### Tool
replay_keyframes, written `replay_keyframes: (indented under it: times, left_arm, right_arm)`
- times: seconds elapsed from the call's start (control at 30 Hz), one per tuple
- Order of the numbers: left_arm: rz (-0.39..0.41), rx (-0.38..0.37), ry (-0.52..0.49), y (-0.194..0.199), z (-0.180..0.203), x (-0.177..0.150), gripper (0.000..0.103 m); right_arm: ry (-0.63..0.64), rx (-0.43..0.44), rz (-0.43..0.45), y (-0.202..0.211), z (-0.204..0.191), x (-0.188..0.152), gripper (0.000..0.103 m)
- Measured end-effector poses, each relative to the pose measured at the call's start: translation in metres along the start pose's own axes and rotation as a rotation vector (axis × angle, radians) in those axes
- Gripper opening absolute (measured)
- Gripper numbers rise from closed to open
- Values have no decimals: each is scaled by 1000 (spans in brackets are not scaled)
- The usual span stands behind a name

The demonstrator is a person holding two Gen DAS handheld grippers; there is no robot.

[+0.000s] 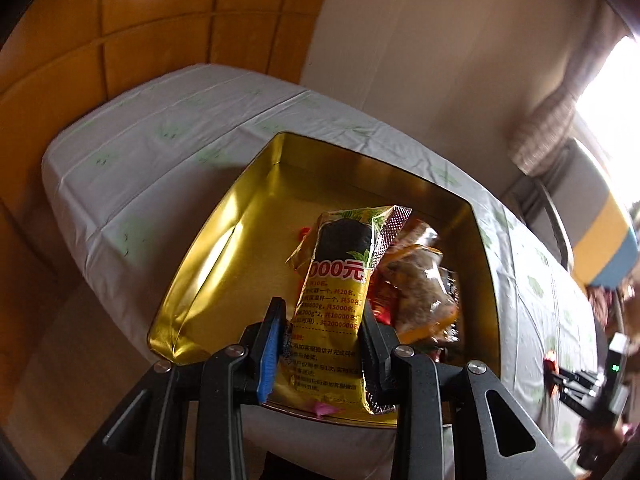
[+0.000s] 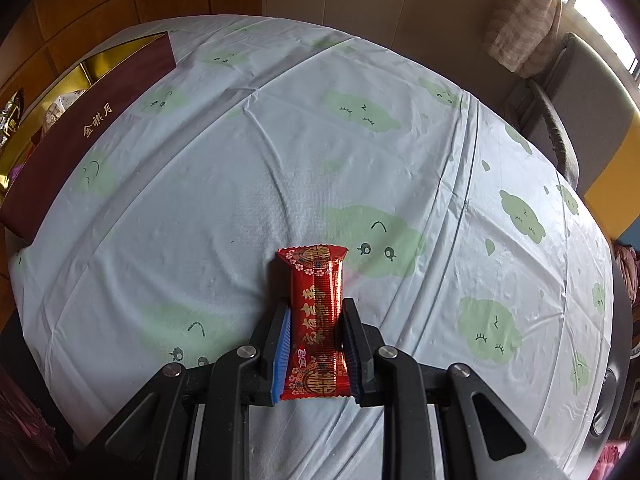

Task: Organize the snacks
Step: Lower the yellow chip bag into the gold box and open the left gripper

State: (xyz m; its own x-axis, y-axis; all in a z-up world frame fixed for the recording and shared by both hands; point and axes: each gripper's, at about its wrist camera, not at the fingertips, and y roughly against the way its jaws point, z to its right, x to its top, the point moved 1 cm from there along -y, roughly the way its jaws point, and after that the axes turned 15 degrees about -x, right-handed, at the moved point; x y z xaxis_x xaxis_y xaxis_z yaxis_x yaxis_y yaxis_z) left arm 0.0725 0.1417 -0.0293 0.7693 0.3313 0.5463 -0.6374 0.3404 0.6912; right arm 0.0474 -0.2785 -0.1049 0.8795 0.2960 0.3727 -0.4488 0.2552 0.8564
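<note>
Over the gold tin [image 1: 224, 240], the left gripper [image 1: 320, 344] clamps a yellow packet [image 1: 336, 300] between its pads, the packet standing up out of the jaws toward 12 o'clock. Just at the packet's 3 o'clock, more snacks [image 1: 420, 292] lie piled against the tin's right wall. The tin sits on a cloth-covered table [image 1: 160, 160]. In the right wrist view, the right gripper [image 2: 316, 344] is closed on a red packet [image 2: 316, 312] above the cloth, which is printed with green clouds. The tin, maroon outside, lies at 10 o'clock, well apart from the red packet
</note>
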Motion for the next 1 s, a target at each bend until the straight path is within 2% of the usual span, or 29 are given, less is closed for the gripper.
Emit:
replay_keyframes:
  times: [0.1,0.33,0.43,0.67,0.8,0.9,1.0]
  left_arm:
    - [-13,-10,54,-9,-11,2,35]
    - [-62,46,66,-35,-15,0,37]
    - [-67,38,65,-38,-15,-7,38]
    - [-51,52,13,-35,-6,-13,38]
    - [-60,103,-27,-38,0,-20,38]
    - [-34,156,-74,-37,8,-23,38]
    - [-12,176,-103,-32,14,-25,39]
  right_arm:
    - [-3,0,0,0,0,0,25]
    - [-9,5,-1,0,1,0,25]
    - [-9,4,-1,0,1,0,25]
    - [-4,-3,2,0,0,0,25]
    - [-3,-7,3,0,-1,0,25]
    - [-3,-8,3,0,-1,0,25]
    - [-4,-7,3,0,0,0,25]
